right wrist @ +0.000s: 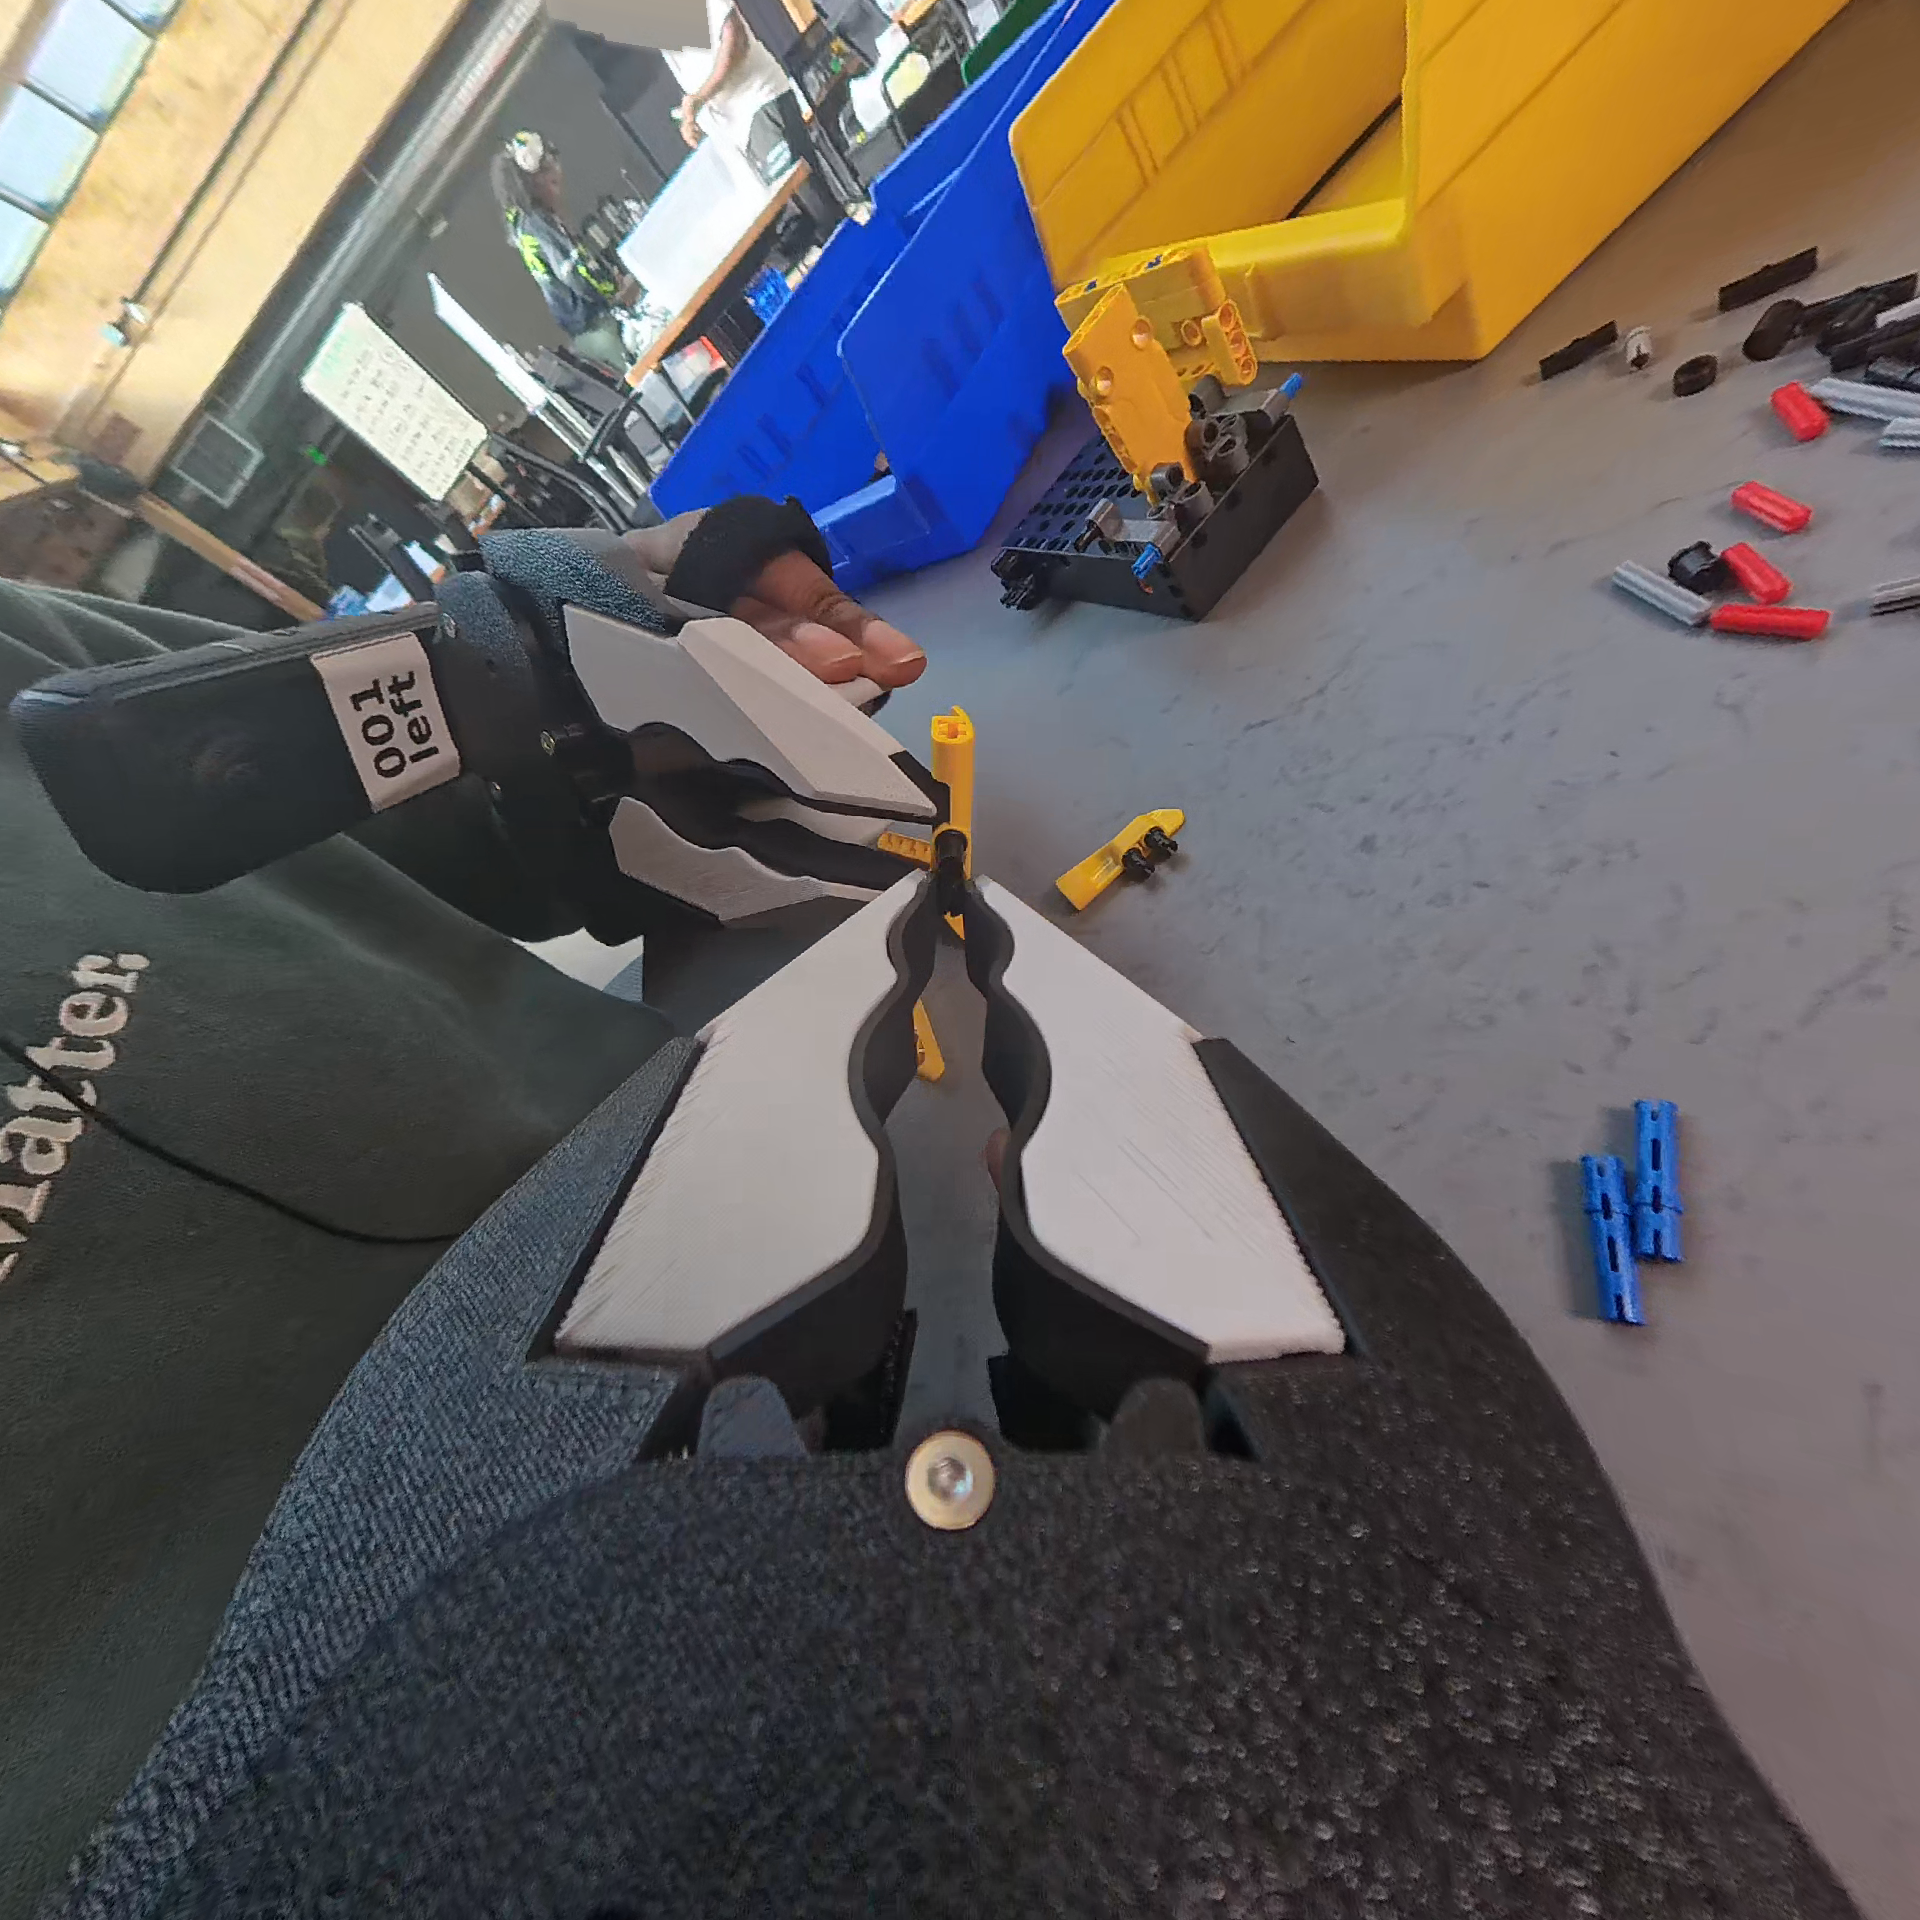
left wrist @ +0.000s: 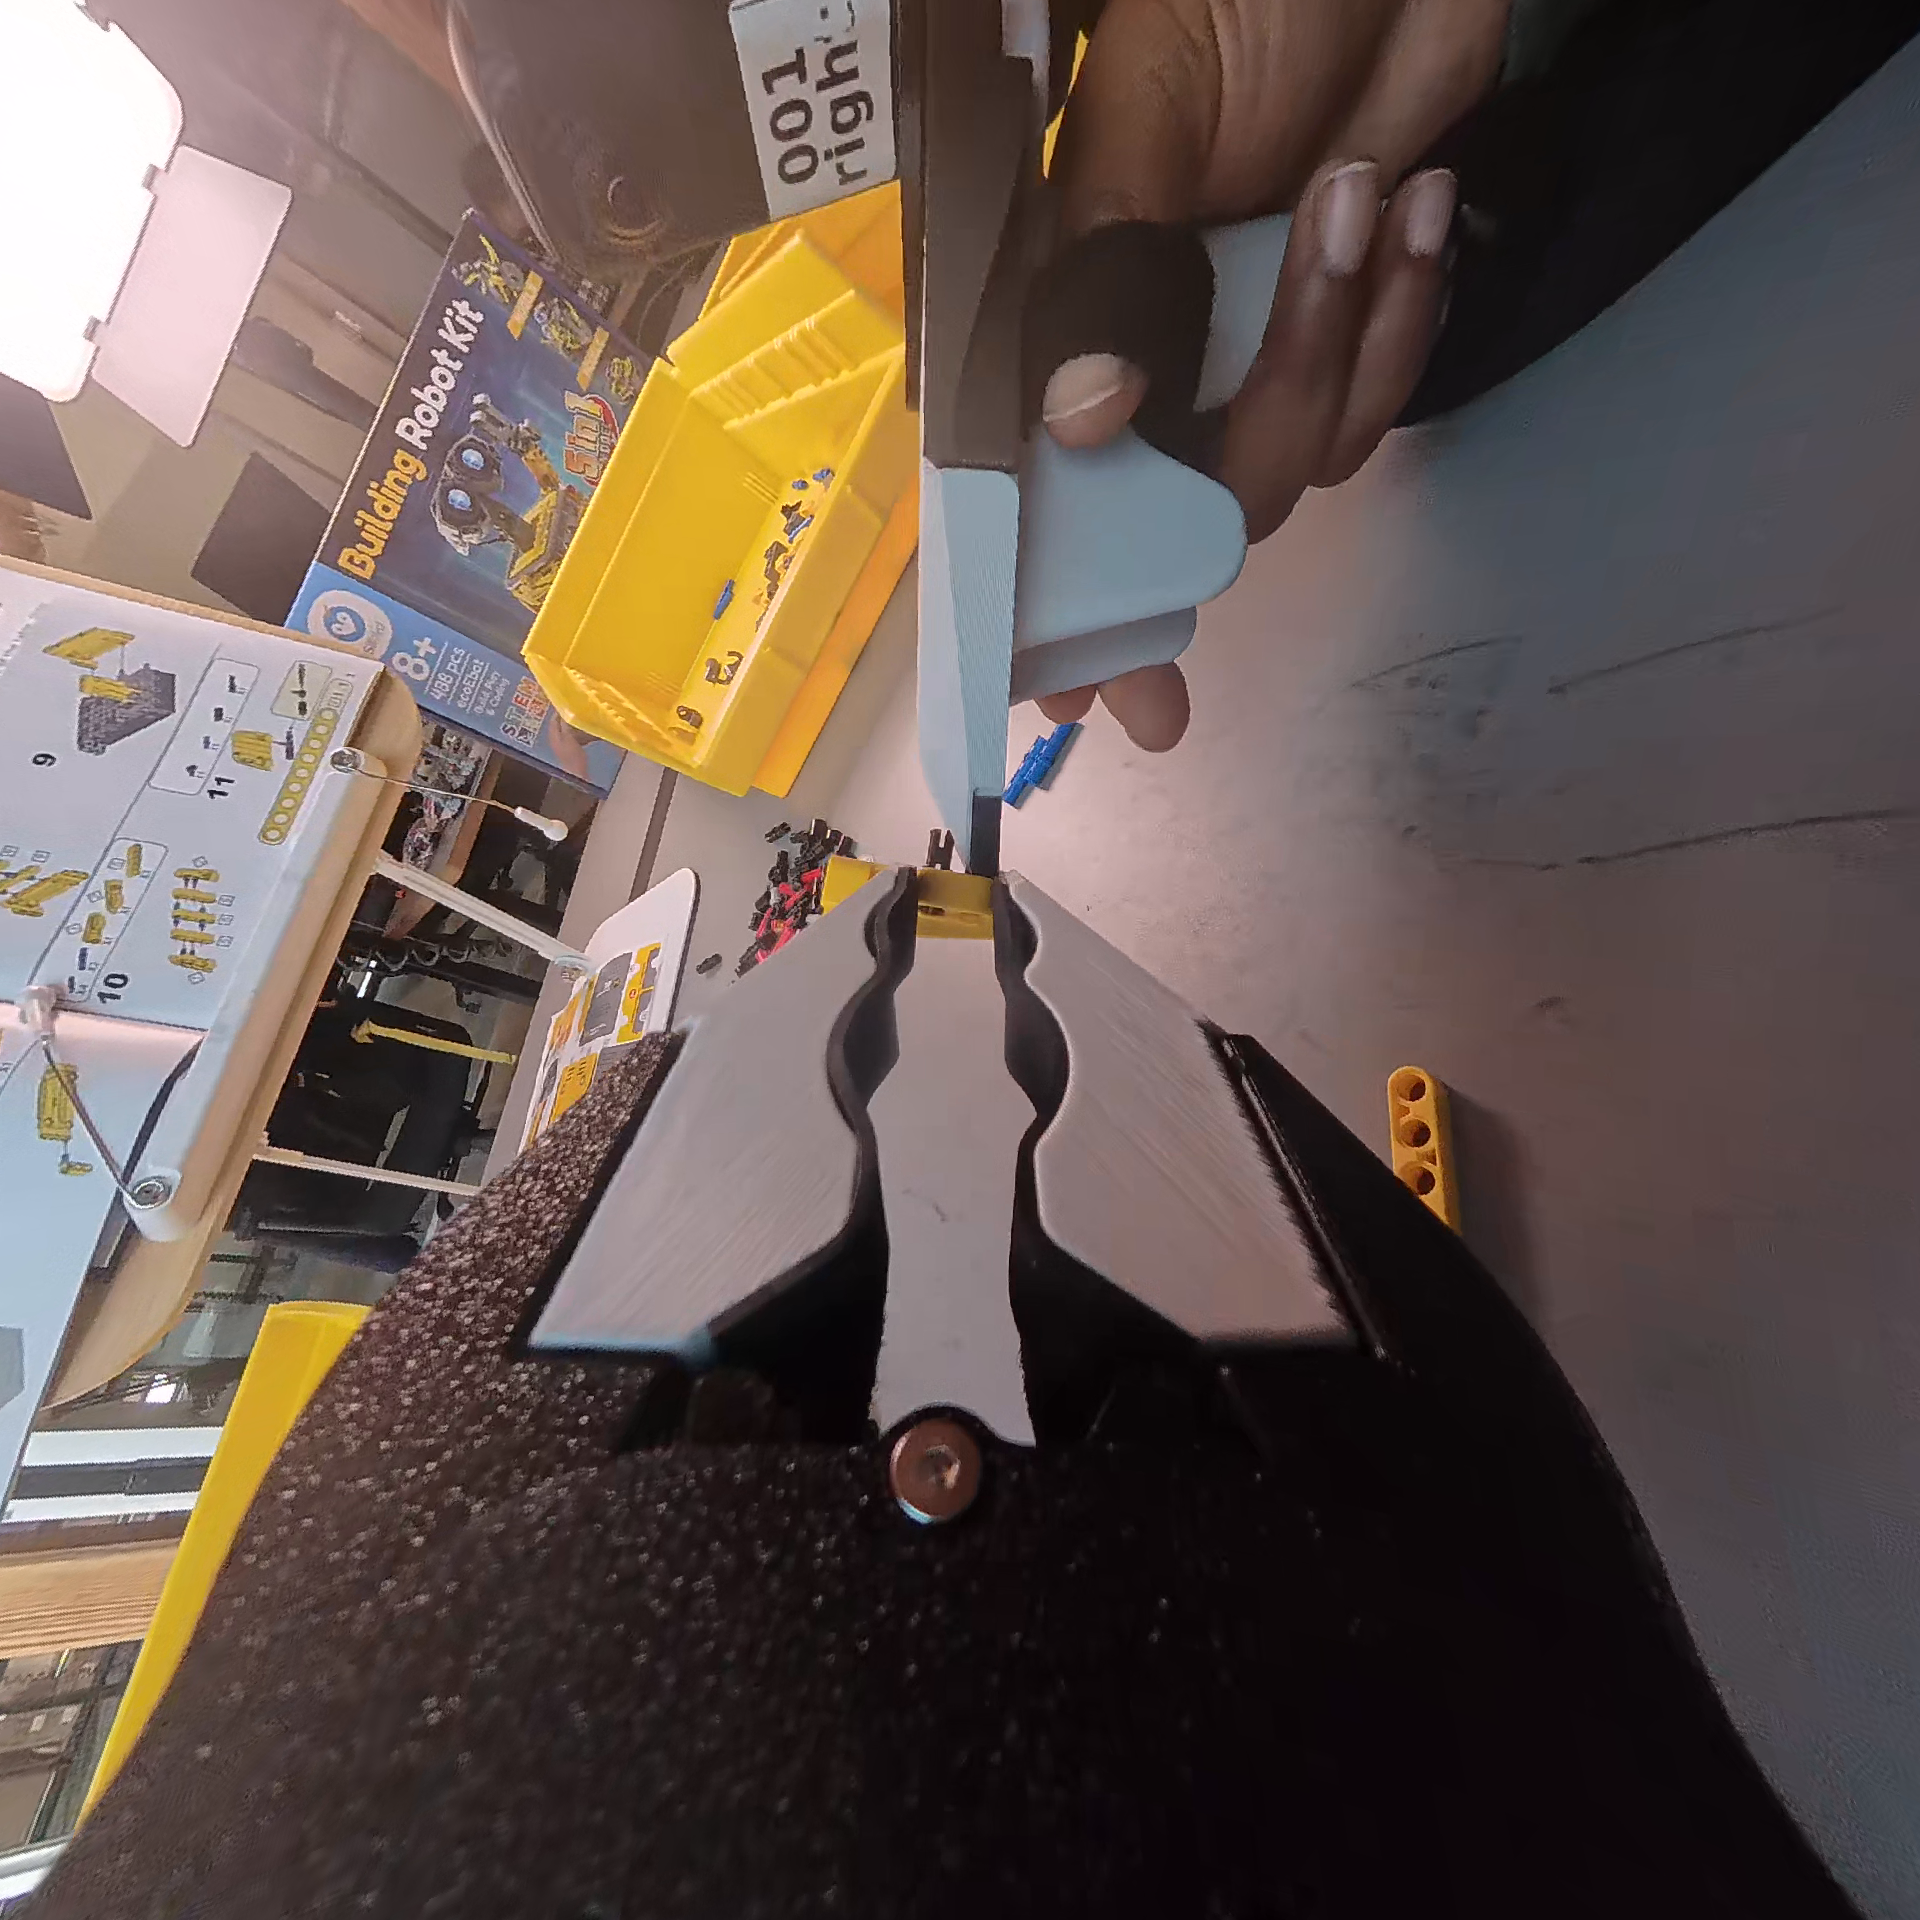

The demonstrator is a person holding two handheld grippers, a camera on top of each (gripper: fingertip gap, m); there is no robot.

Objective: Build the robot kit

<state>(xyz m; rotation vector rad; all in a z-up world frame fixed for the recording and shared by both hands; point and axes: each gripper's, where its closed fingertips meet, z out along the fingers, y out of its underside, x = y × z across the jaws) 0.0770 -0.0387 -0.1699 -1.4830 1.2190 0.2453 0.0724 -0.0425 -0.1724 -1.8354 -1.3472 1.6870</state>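
Your left gripper [left wrist: 954, 902], at frame centre, is clamped on a yellow beam [left wrist: 951, 909]. Just right of centre, your right gripper [right wrist: 943, 891] is nearly closed, pinching a small black pin [right wrist: 948, 854] against that beam. Blue pins [right wrist: 1631, 1205] lie lower right on the grey table [right wrist: 1455, 831].

- Left gripper [left wrist: 954, 883] and right gripper [right wrist: 943, 883] meeting tip to tip above the table [right wrist: 1455, 935], a beam [right wrist: 953, 774] upright between them.
- Beyond the tips, a partly built model [right wrist: 1164, 499]; behind it, storage bins [right wrist: 1455, 156].
- Right of the right gripper, two pins [right wrist: 1631, 1205] side by side; loose parts [right wrist: 1756, 582] farther back.
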